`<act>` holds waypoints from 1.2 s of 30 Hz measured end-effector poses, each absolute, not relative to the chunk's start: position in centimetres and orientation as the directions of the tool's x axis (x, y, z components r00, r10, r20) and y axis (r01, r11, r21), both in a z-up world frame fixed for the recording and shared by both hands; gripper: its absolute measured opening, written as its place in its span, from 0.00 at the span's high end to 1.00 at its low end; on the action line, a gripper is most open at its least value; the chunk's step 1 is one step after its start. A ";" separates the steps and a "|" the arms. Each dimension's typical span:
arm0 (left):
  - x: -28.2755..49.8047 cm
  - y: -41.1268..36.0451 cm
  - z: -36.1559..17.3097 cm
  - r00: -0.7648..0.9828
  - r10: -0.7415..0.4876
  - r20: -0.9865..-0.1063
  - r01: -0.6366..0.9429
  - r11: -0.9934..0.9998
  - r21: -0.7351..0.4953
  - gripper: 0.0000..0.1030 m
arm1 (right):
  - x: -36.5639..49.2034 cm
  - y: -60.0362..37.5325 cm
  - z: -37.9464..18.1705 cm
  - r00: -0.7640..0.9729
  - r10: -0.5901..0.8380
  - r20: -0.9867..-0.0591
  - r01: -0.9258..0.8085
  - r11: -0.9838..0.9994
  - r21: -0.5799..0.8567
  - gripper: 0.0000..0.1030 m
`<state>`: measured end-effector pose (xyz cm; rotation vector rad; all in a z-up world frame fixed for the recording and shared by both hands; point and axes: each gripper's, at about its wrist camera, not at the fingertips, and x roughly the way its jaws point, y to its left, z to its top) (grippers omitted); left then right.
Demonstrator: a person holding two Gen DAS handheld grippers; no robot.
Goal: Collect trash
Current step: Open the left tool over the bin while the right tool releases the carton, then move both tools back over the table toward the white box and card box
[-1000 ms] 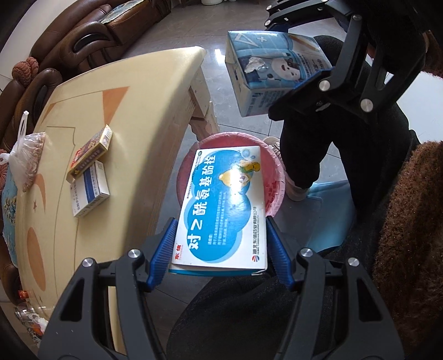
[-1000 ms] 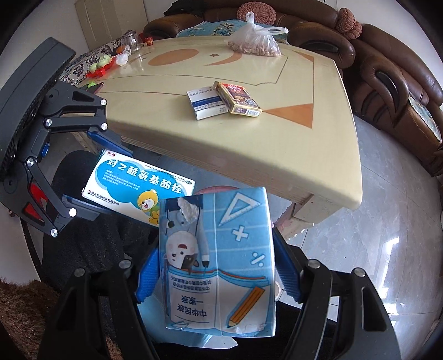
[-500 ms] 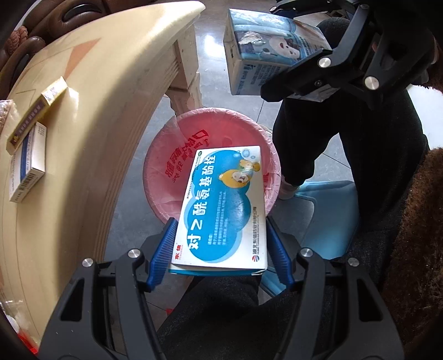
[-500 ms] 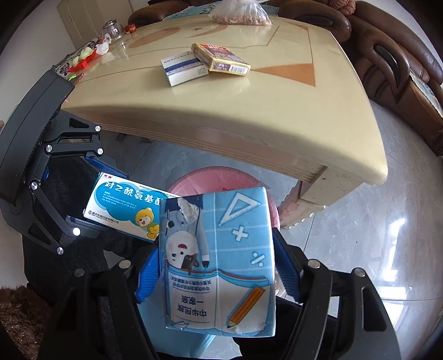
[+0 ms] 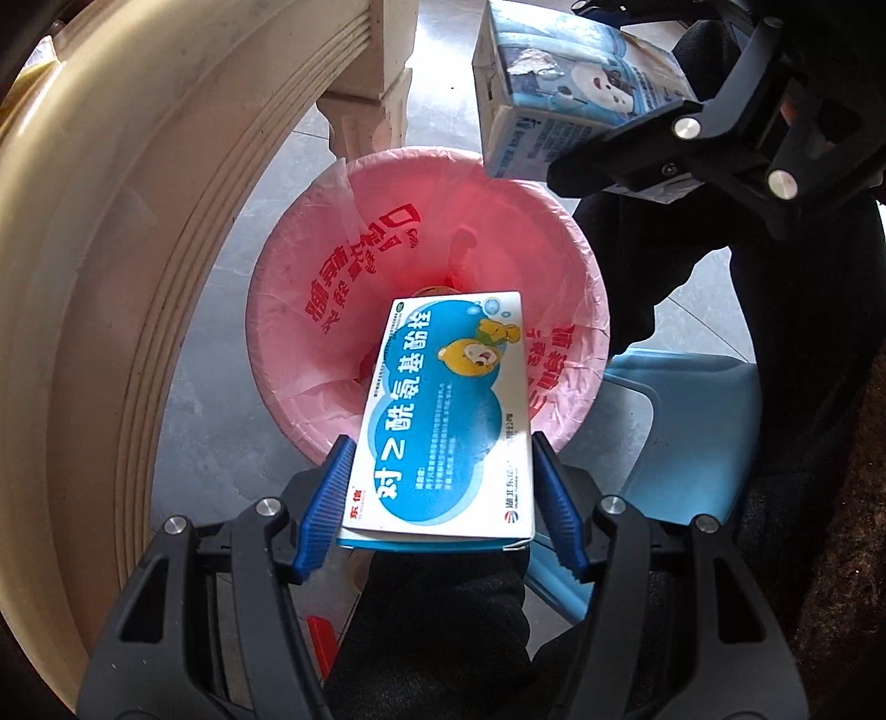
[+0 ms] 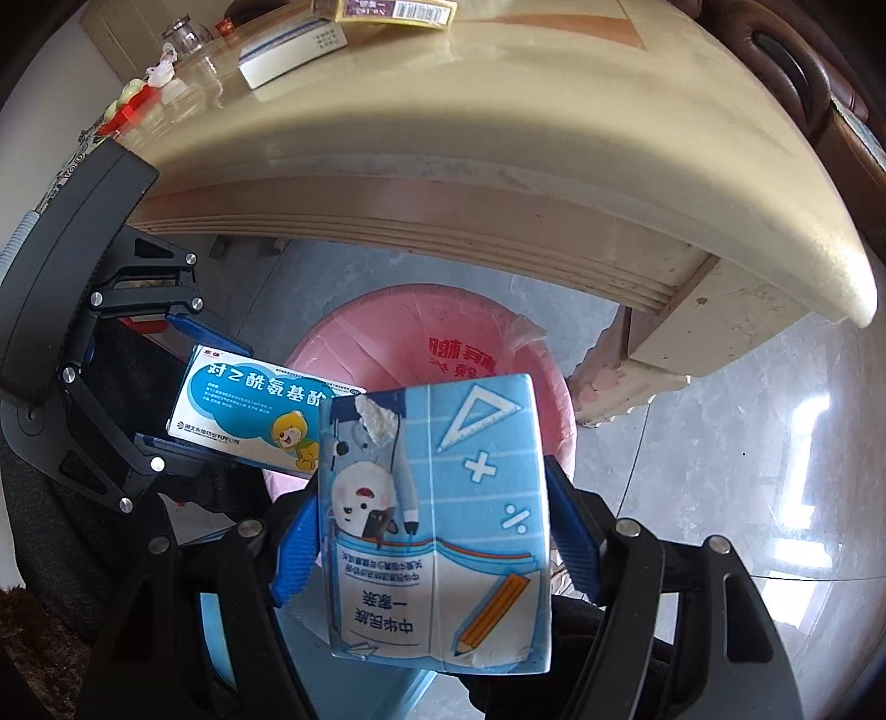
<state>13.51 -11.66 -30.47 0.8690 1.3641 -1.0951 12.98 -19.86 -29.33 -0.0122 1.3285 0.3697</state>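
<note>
— Since a second ago we have dropped both boxes from surface height to just over the bin (image 5: 426,183); its pink mouth now fills the middle of the left view, where before only a sliver showed.

— What is each gripper doing?

— Our left gripper (image 5: 440,501) is clamped on the medicine box (image 5: 448,421) by its long edges, near end between the blue pads, far end reaching out over the bin mouth. Our right gripper (image 6: 434,545) is closed the same way on the blue carton (image 6: 437,526), which sits at the upper right of the left view, over the bin's far rim.

— Why held like that?

— We judge it is so each box falls straight into the liner once the jaws part; holding by the sides leaves the free end pointing at the opening.

— What is in the bin?

— A pink liner with red print, folded over the rim. Something small and brownish lies at the bottom, mostly hidden behind the medicine box; we cannot tell what it is.

— Anything left to collect?

— Two more boxes (image 6: 293,47) lie on the surface (image 6: 498,127), at the upper left of the right view, well apart from the bin.
</note>
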 end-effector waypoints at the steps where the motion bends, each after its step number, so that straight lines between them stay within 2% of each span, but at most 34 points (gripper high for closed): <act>1: 13.8 -11.8 -31.1 -0.115 -0.091 -0.989 0.942 0.305 -0.138 0.40 | 13.1 -20.0 -29.7 0.184 0.259 -0.948 -0.270 0.941 0.205 0.33; 12: 15.5 -13.2 -35.0 -0.179 -0.078 -0.981 0.918 0.346 -0.195 0.39 | 15.0 -19.4 -34.1 0.112 0.276 -0.955 -0.266 0.934 0.239 0.32; 26: 16.9 -12.7 -35.7 -0.196 -0.061 -0.979 0.907 0.367 -0.205 0.41 | 15.4 -18.9 -36.1 0.071 0.281 -0.957 -0.289 0.924 0.250 0.31; 29: 17.0 -12.5 -35.9 -0.203 -0.049 -0.978 0.908 0.365 -0.207 0.33 | 15.4 -18.7 -36.4 0.063 0.276 -0.959 -0.293 0.924 0.247 0.22; 33: 16.5 -12.6 -35.9 -0.196 -0.030 -0.980 0.916 0.352 -0.194 0.26 | 15.2 -18.6 -36.5 0.061 0.267 -0.962 -0.300 0.924 0.238 0.21; 36: 16.3 -12.8 -36.0 -0.187 -0.011 -0.982 0.919 0.351 -0.179 0.25 | 15.1 -18.7 -36.5 0.060 0.269 -0.961 -0.295 0.925 0.240 0.21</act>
